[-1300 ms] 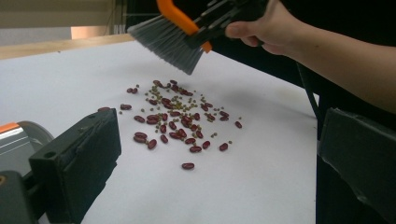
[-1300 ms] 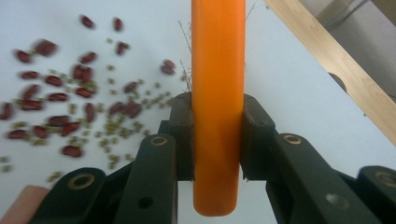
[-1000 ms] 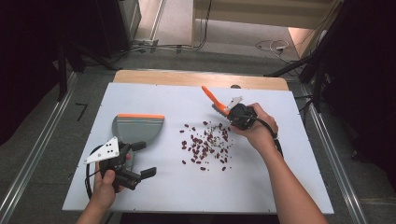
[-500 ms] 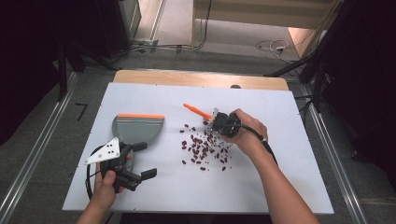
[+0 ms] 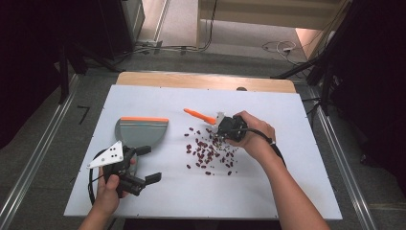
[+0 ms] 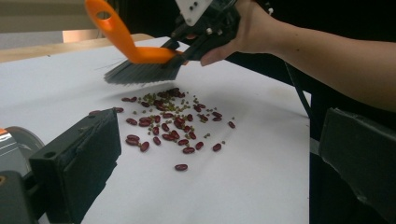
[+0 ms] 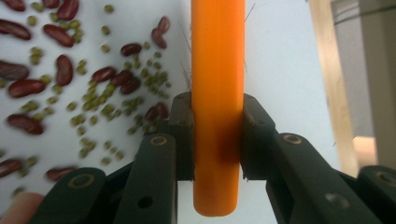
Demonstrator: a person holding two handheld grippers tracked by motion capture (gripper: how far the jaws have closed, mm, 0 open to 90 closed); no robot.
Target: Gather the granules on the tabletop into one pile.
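My right gripper (image 5: 224, 125) is shut on the orange handle of a small brush (image 5: 198, 115), and its pads press both sides of the handle (image 7: 218, 93). In the left gripper view the brush's grey bristles (image 6: 140, 72) hang just above the far side of a scatter of red beans and small green beans (image 5: 208, 151). A grey dustpan (image 5: 141, 132) with an orange edge lies left of the beans. Just in front of the dustpan, my left gripper (image 5: 149, 164) is open, its jaws wide apart with nothing between them.
Everything lies on a white board (image 5: 287, 191) with a wooden strip (image 5: 206, 79) along its far edge. The left gripper's cable (image 5: 91, 184) loops at the front left corner. Metal rails and dark floor surround the table.
My right hand has carried the brush leftward over the beans, and its handle now points more to the left. The left gripper has stayed where it was.
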